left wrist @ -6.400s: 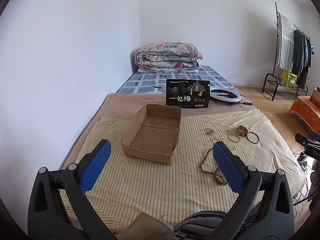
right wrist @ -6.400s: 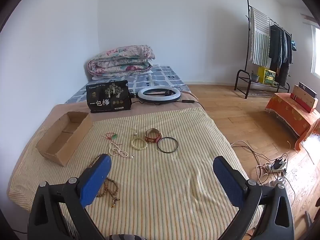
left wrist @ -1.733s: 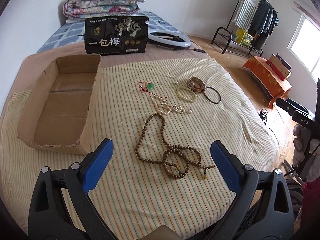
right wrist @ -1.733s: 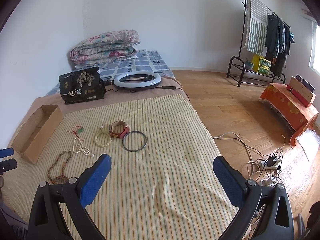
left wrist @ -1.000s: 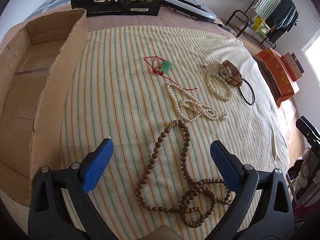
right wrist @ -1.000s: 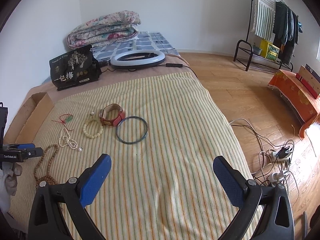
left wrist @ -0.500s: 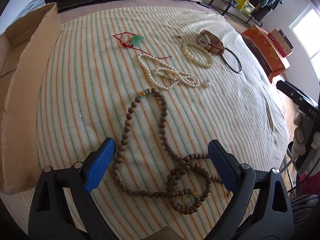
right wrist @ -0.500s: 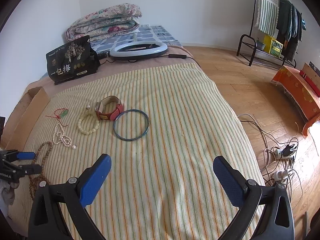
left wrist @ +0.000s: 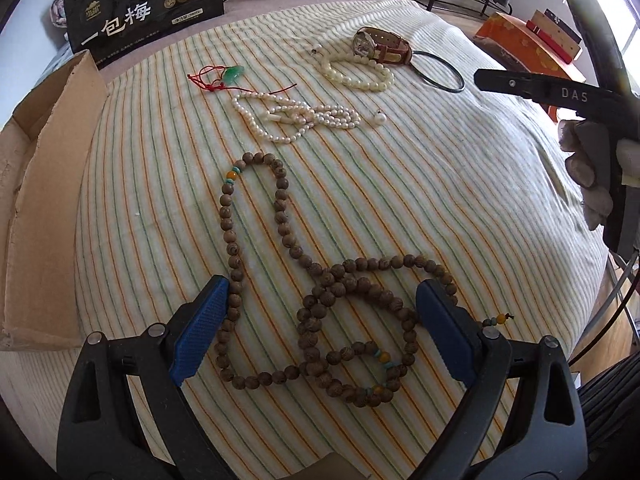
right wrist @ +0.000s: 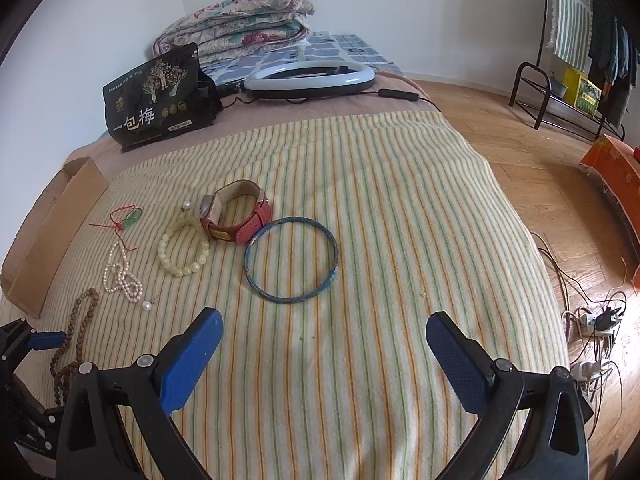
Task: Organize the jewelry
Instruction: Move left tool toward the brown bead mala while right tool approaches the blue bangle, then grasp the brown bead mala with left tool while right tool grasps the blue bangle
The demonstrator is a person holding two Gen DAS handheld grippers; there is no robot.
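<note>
Wooden bead necklace coiled on the striped bed blanket, straddled by the left gripper with fingers spread wide, apparently lined up to pinch it for the cardboard box. Closer and lower than half a second ago. Right gripper likewise wide, empty, short of the blue bangle.

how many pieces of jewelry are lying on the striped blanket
6: wooden bead necklace nearest, pearl strand, jade pendant, cream bead bracelet, watch, dark bangle farthest right.
</note>
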